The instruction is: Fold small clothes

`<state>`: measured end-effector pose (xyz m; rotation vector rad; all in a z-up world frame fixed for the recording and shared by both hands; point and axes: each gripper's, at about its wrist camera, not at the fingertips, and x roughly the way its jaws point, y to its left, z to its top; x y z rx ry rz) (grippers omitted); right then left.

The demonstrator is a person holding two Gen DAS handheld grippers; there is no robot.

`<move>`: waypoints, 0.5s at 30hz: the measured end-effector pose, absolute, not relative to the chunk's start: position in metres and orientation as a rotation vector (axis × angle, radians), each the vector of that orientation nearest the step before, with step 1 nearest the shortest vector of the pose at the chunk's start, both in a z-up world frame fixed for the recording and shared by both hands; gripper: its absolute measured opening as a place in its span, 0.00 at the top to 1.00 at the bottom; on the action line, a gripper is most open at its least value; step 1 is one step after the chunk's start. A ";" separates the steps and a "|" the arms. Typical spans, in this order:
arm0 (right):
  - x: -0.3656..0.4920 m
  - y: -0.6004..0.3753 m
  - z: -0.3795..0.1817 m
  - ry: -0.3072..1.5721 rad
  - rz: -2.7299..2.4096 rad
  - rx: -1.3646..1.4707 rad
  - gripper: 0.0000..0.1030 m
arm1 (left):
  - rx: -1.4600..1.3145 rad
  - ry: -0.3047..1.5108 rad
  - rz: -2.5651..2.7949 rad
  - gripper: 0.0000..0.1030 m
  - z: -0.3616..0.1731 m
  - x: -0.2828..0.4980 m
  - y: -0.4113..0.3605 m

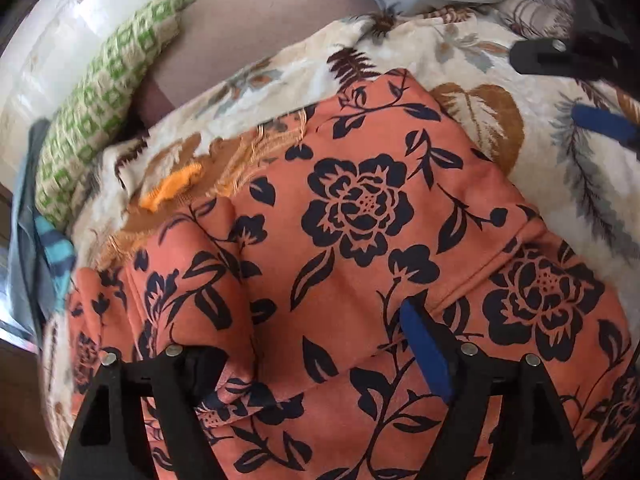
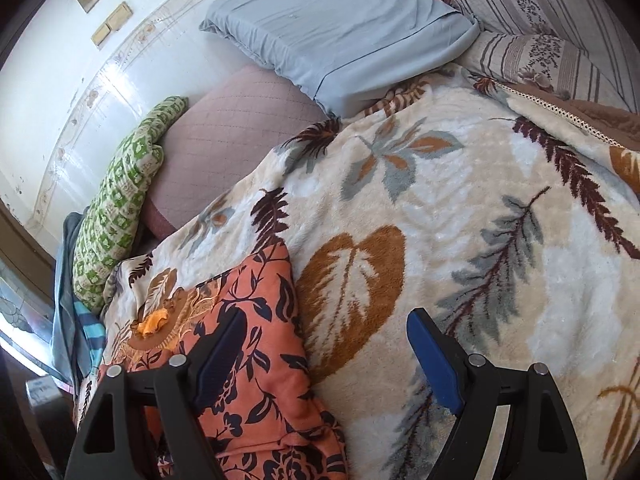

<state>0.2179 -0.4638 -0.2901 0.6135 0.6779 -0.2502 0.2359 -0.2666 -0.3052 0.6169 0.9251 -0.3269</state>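
Garment (image 2: pixel 256 344) on blanket (image 2: pixel 460 208), left side; pillow (image 2: pixel 340 36) behind blanket.

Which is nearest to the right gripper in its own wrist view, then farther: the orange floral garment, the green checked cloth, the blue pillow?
From the right gripper:
1. Orange floral garment, at its left finger.
2. Green checked cloth, far left by the wall.
3. Blue pillow, top centre at the bed's head.
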 end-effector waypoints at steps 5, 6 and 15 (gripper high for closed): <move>0.215 -0.463 -0.284 0.649 -0.233 0.613 0.18 | 0.666 0.880 -0.328 0.18 -0.270 0.221 -0.248; 0.216 -0.463 -0.284 0.647 -0.231 0.617 0.18 | 0.679 0.868 -0.311 0.18 -0.264 0.221 -0.241; 0.229 -0.412 -0.276 0.653 -0.087 0.518 0.18 | 0.502 0.960 -0.201 0.11 -0.244 0.242 -0.115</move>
